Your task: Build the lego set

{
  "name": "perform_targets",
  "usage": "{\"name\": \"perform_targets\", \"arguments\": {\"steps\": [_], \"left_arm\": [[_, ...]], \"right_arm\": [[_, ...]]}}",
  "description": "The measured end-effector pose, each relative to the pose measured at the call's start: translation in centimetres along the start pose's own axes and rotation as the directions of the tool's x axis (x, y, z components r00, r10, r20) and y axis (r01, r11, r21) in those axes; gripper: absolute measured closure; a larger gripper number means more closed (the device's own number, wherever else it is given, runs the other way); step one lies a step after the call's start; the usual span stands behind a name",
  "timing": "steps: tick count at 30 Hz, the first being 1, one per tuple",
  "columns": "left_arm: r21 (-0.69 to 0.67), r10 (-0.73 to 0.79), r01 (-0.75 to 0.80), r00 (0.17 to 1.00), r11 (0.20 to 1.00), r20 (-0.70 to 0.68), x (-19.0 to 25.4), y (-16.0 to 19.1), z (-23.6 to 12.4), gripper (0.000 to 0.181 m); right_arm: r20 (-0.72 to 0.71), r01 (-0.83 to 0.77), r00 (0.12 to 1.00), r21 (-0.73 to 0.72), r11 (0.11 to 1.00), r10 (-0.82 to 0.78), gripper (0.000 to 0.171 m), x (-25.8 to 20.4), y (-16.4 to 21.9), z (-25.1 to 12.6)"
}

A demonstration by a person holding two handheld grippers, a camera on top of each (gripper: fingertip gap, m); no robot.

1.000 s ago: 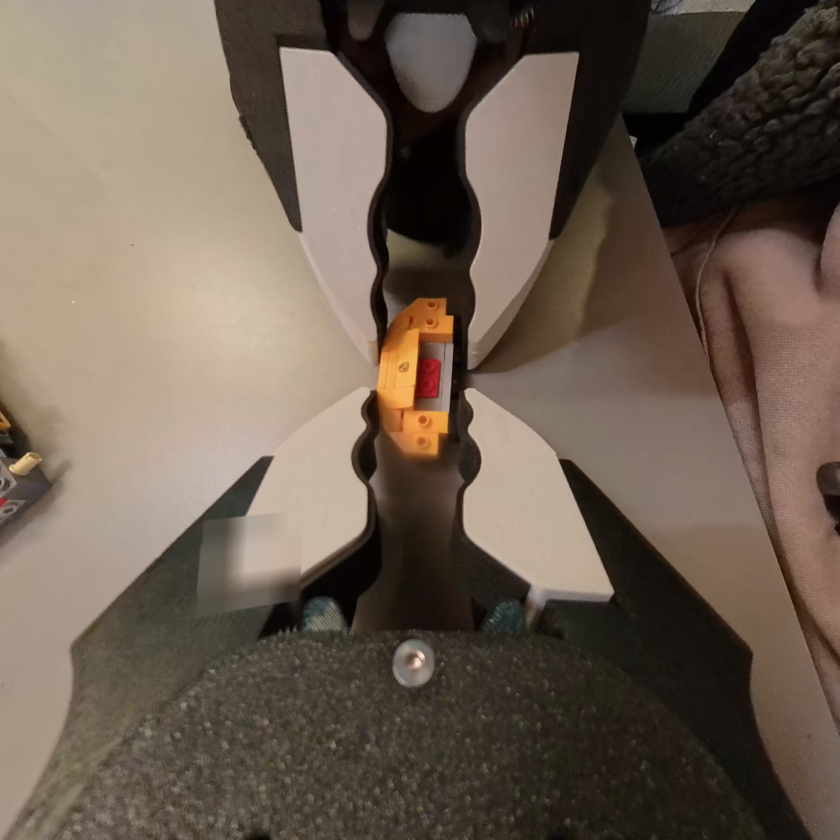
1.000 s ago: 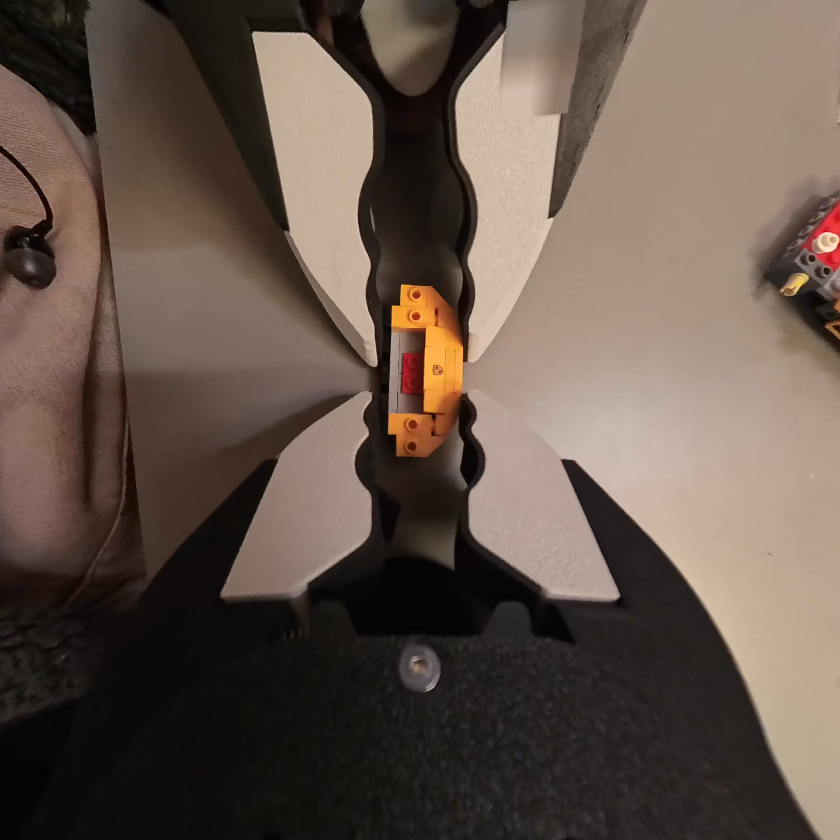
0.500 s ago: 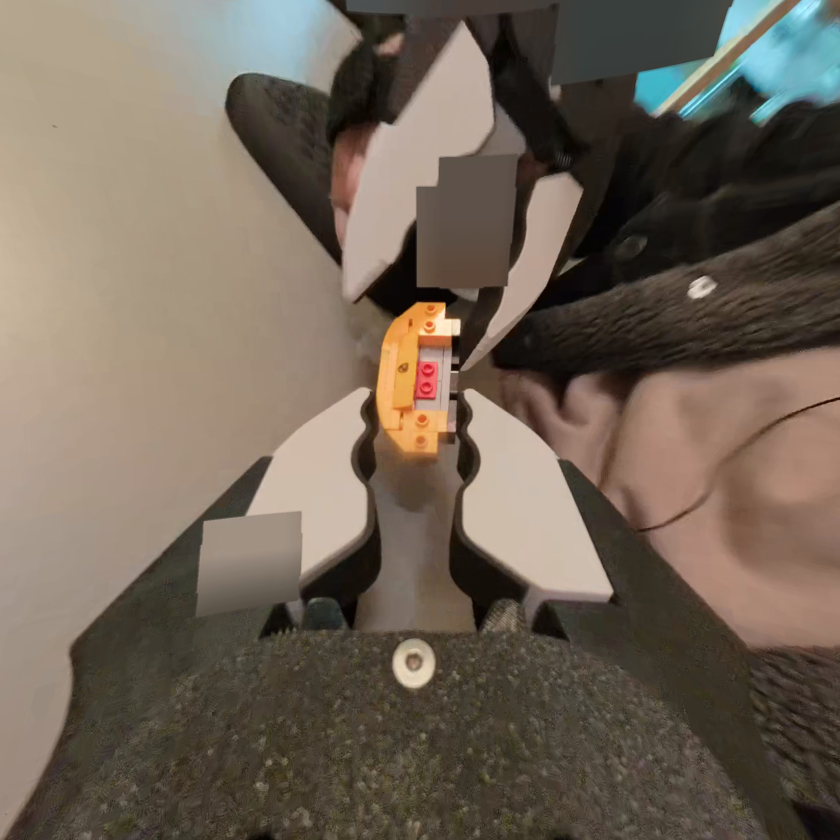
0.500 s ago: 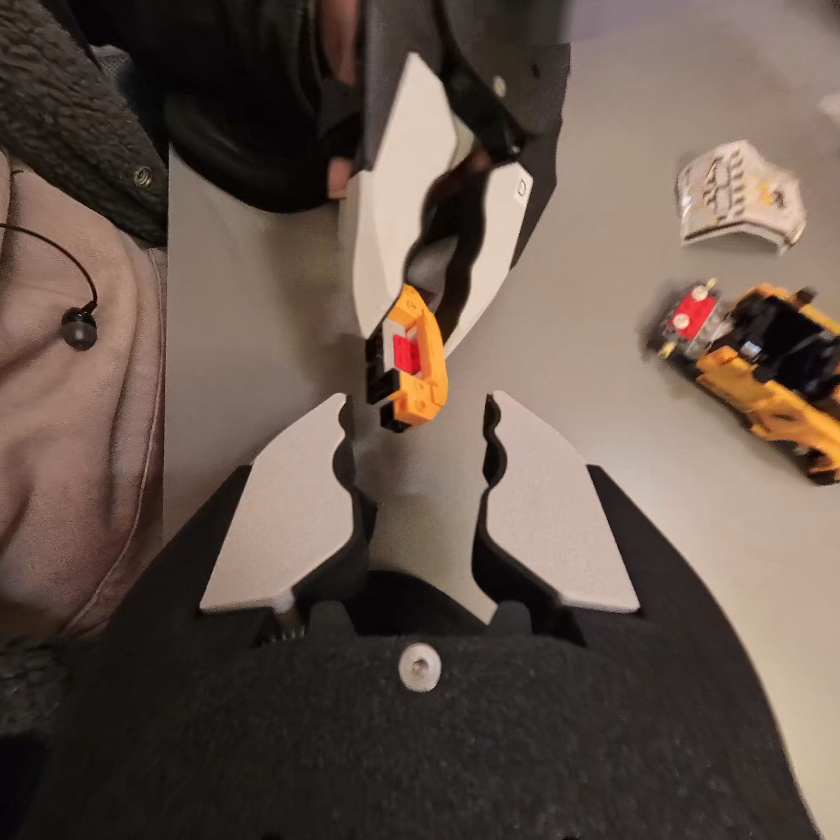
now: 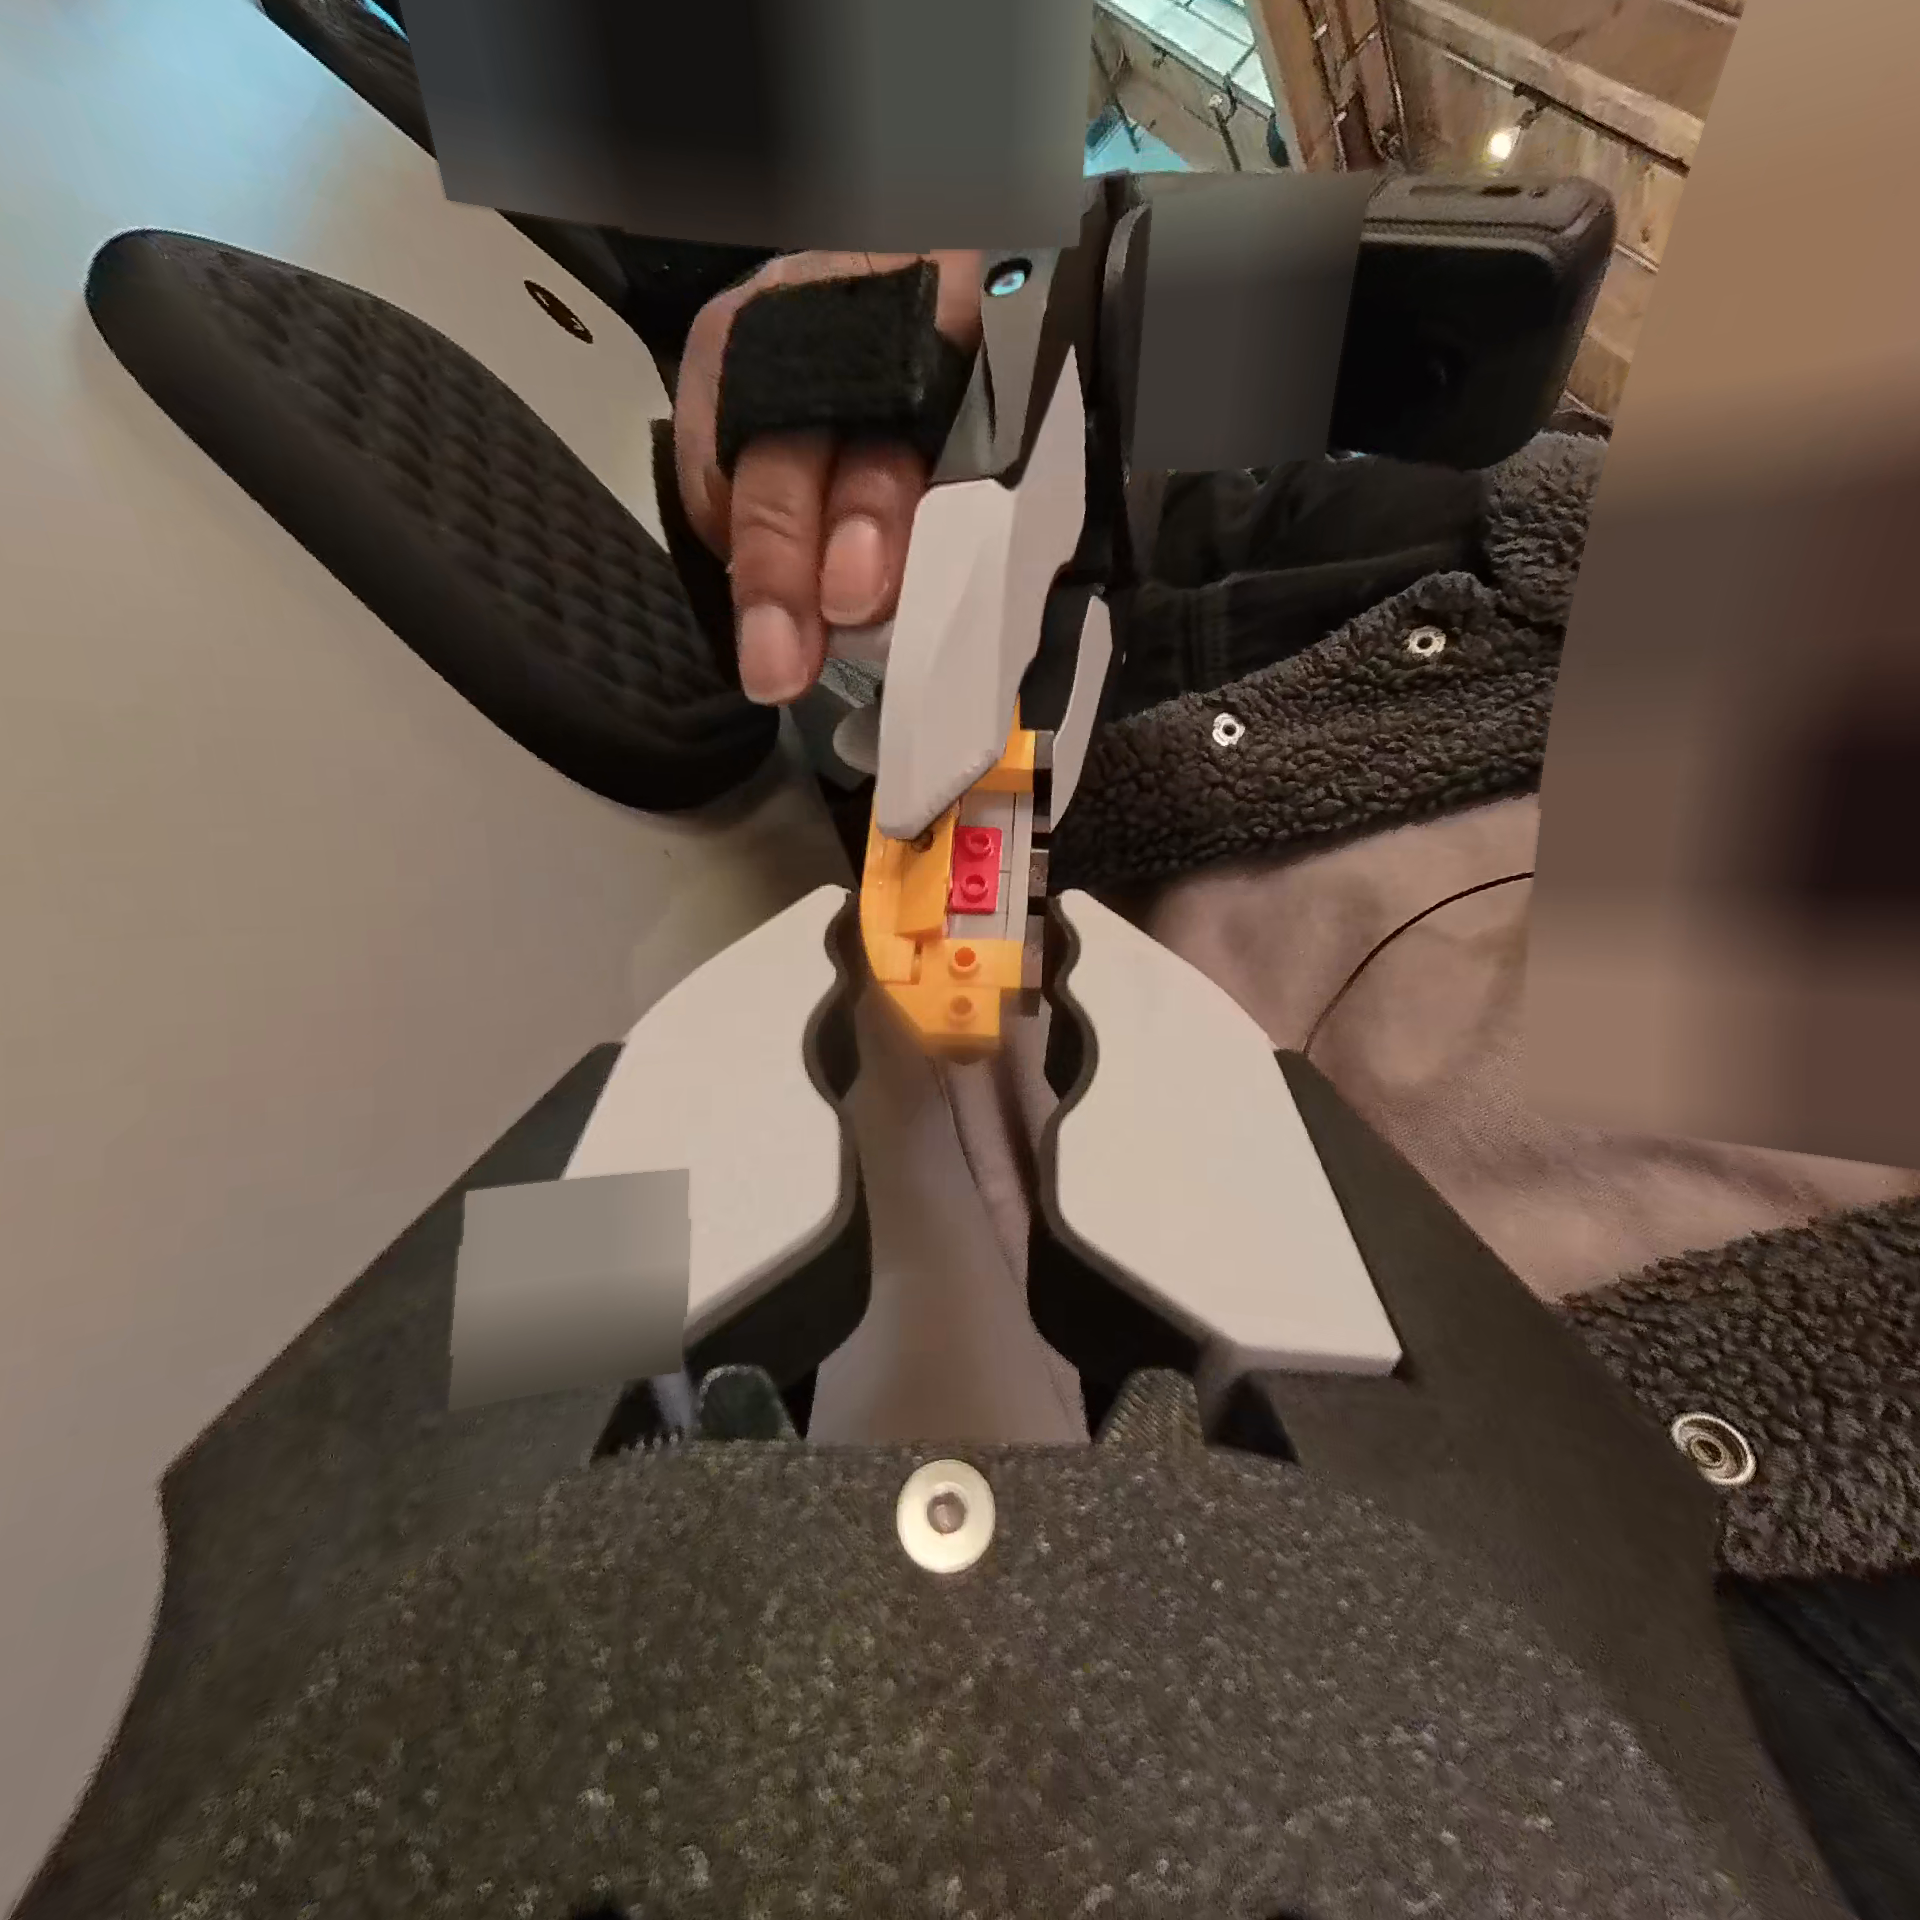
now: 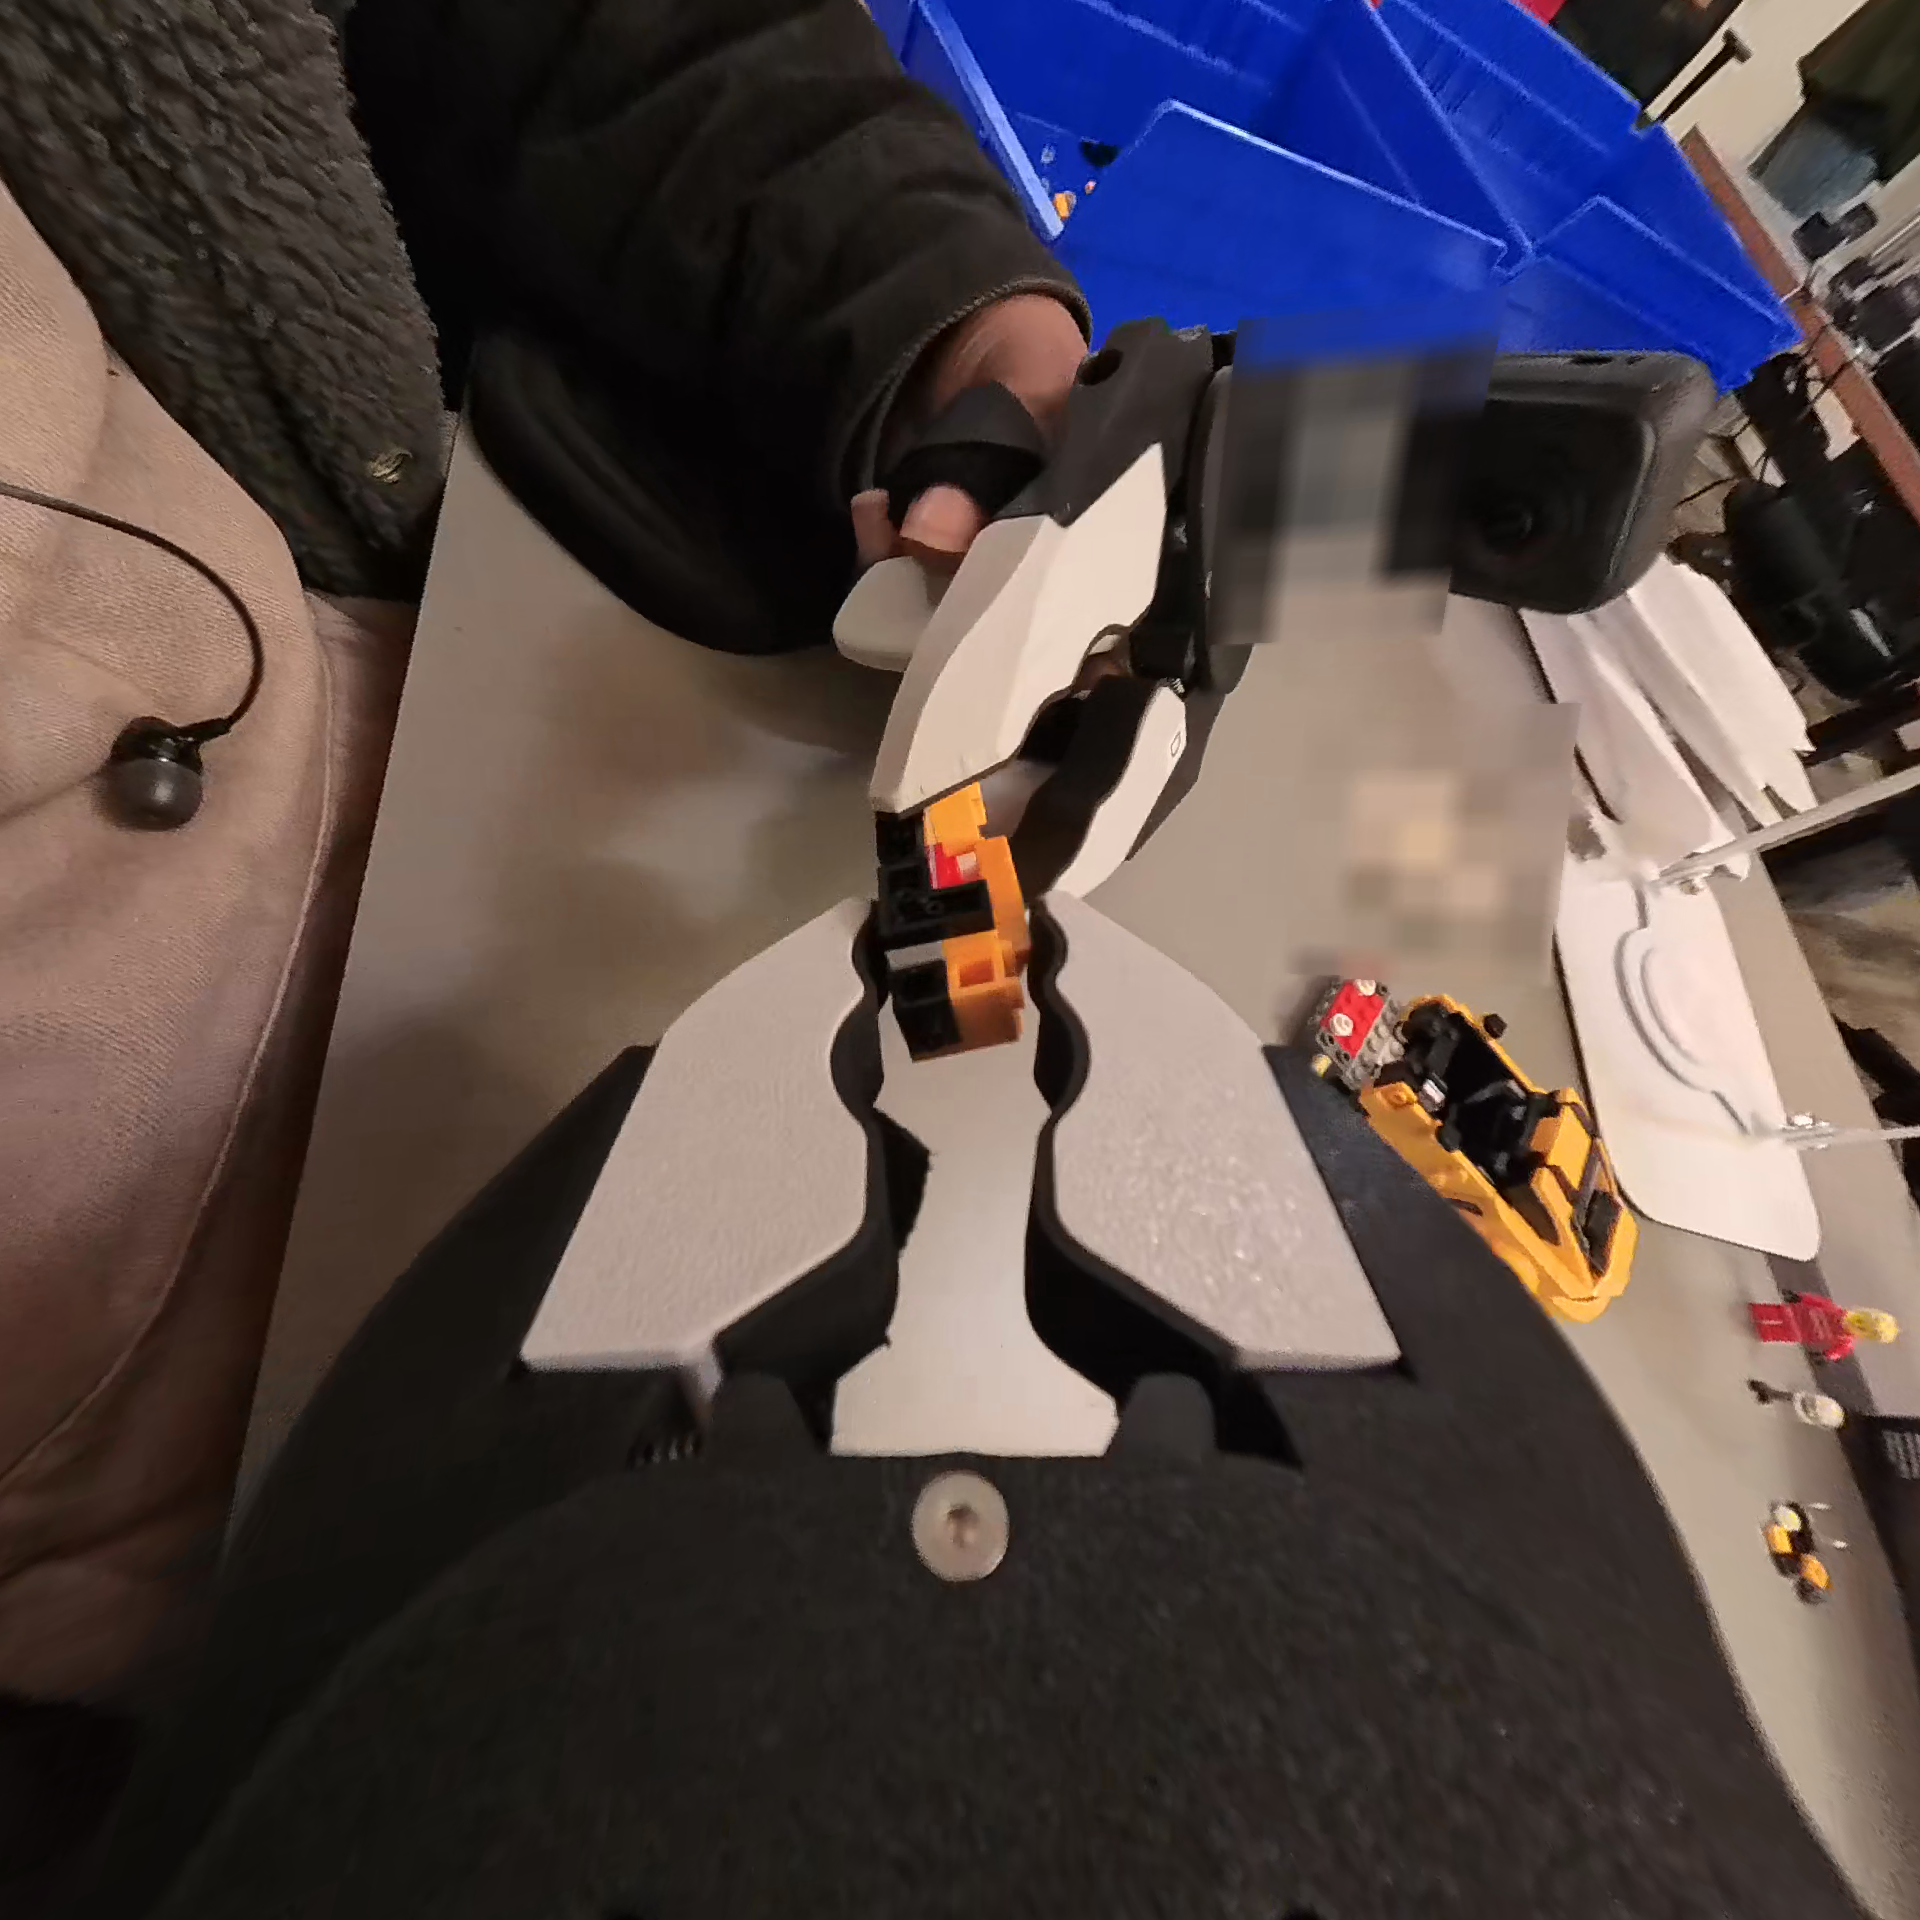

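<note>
A small lego sub-assembly (image 5: 940, 935) of orange, grey and red bricks, with black bricks on its other side (image 6: 956, 966), is held in the air between both grippers. My left gripper (image 5: 951, 914) is shut on its near end. The right gripper reaches in from above in this view, and one of its white fingers (image 5: 945, 665) lies over the orange side. In the right wrist view my right gripper (image 6: 951, 925) is closed around the piece, and the left gripper's white finger (image 6: 997, 675) comes in from above.
A yellow and black lego car (image 6: 1496, 1143) sits on the grey table (image 6: 582, 831) to the right. A red minifigure (image 6: 1808, 1325), small loose parts (image 6: 1792, 1558) and white sheets (image 6: 1704, 1060) lie near it. Blue bins (image 6: 1351, 187) stand behind. A black chair (image 5: 416, 499) is at left. Less than 4 cm separates the two grippers' tips.
Both grippers have lifted and tilted away from the table top. The right gripper opened half a second ago and has closed on the sub-assembly again, at a new angle.
</note>
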State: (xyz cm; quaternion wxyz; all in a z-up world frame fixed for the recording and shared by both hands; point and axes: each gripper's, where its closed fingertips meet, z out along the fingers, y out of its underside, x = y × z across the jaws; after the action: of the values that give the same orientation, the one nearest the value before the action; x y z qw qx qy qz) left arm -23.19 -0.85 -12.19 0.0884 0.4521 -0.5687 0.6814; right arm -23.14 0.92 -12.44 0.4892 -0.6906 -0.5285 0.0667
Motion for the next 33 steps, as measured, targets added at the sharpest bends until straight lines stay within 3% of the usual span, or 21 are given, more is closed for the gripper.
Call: {"name": "perform_targets", "arguments": {"steps": [4, 8, 13, 21, 25, 27, 33], "left_arm": [[0.034, 0.031, -0.032, 0.999, 0.999, 0.026, -0.1, -0.6, -0.1, 0.149], [0.063, 0.216, -0.226, 0.967, 0.972, 0.137, -0.1, -1.8, -0.5, 0.138], [-0.032, 0.432, -0.442, 0.855, 0.896, 0.288, -0.4, -1.9, -0.2, 0.145], [-0.172, 0.608, -0.599, 0.671, 0.782, 0.425, -1.3, -2.2, -0.5, 0.154], [-0.261, 0.715, -0.695, 0.508, 0.67, 0.48, -1.5, -2.7, -0.8, 0.155], [-0.304, 0.755, -0.733, 0.419, 0.609, 0.504, -1.5, -3.1, -1.0, 0.155], [-0.533, 0.852, -0.745, 0.091, 0.402, 0.515, -2.7, -3.4, -1.8, 0.155]], "right_arm": [[-0.026, -0.017, 0.999, 0.035, 0.999, 0.018, 0.146, 0.5, 0.0, -0.1], [-0.043, -0.1, 0.993, 0.126, 0.987, 0.106, 0.146, 1.5, -0.2, -1.0], [-0.03, -0.192, 0.979, 0.228, 0.955, 0.204, 0.146, 2.3, -0.5, -1.9], [-0.035, -0.188, 0.979, 0.241, 0.952, 0.202, 0.146, 2.4, -0.3, -1.9], [-0.059, -0.168, 0.981, 0.225, 0.96, 0.186, 0.142, 2.8, -0.3, -2.0], [-0.036, -0.213, 0.974, 0.21, 0.954, 0.225, 0.131, 3.0, 0.0, -2.2], [0.182, -0.545, 0.837, 0.186, 0.818, 0.516, 0.116, 3.1, 0.7, -2.5]]}}
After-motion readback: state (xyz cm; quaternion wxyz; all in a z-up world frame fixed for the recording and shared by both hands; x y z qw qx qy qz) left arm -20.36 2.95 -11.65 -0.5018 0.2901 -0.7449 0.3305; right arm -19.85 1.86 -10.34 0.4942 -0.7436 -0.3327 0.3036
